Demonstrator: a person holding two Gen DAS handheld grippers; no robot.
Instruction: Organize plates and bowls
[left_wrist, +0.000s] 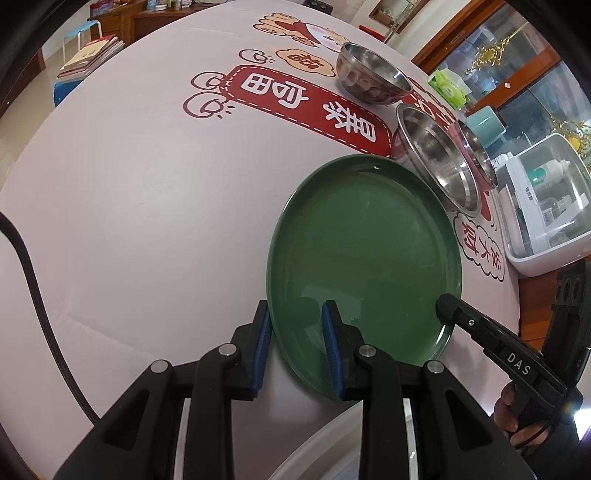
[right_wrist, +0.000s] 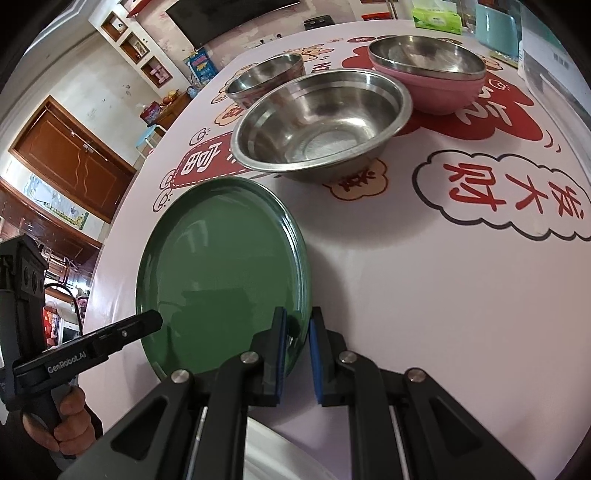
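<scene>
Right now my left gripper (left_wrist: 295, 325) is clamped on the near-left rim of the green plate (left_wrist: 365, 251), and my right gripper (right_wrist: 297, 332) pinches the opposite rim, so the plate is held between the two above the pink printed tablecloth (right_wrist: 424, 314). Just beyond it stands a large steel bowl (right_wrist: 321, 125), with a smaller steel bowl (right_wrist: 264, 79) and a pink bowl (right_wrist: 428, 72) farther back, while a white plate's (right_wrist: 280, 458) edge shows beneath my fingers.

Green plate (left_wrist: 364, 254) clamped by both tongs, steel bowls (left_wrist: 436, 155) beyond
</scene>
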